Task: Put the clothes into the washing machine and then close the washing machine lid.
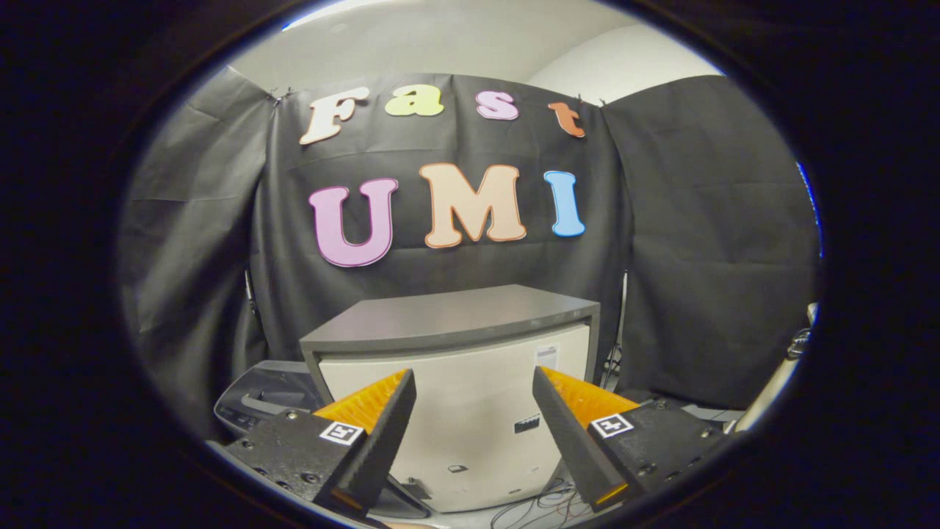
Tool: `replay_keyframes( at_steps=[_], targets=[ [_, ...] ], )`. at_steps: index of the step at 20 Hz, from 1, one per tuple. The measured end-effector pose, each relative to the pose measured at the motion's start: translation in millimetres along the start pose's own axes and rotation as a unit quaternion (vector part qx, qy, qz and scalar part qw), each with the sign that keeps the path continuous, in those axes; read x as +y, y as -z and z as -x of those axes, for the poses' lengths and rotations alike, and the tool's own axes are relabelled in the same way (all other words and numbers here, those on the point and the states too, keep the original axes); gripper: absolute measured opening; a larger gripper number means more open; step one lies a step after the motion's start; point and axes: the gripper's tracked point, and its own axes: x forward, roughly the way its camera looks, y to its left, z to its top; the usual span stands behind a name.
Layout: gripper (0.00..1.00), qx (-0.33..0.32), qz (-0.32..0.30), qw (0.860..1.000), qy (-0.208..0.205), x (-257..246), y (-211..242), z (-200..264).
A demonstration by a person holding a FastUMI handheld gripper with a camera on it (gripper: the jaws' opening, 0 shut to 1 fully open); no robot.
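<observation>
A boxy washing machine (470, 433) with a cream front and a flat dark grey top (448, 317) stands just ahead of my fingers, against the black cloth wall. My gripper (474, 375) is open, its fingers spread wide in front of the machine's cream face with nothing between them. The fingertips are level with the upper part of that face and do not touch it. I cannot tell from here whether the grey top is a lid, nor how it stands.
A dark grey plastic object (257, 400) with a handle-like slot sits low beside the machine, beyond the left finger. Loose cables (543, 505) lie on the floor under the machine's front. A pale pole (771, 389) leans beyond the right finger.
</observation>
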Motion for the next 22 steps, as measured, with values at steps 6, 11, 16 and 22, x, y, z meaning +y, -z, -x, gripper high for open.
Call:
replay_keyframes(
  at_steps=[6,11,16,22],
  targets=[
    [0.97,-0.016,0.001,1.000,-0.024,-12.3,28.1,17.0],
    [0.97,-0.085,0.044,0.994,-0.062,-13.8,41.5,37.3],
    [0.97,-0.115,0.101,0.985,-0.081,-15.4,66.5,45.1],
    [0.97,-0.084,0.046,0.991,-0.088,-23.7,100.8,56.2]
  ],
)
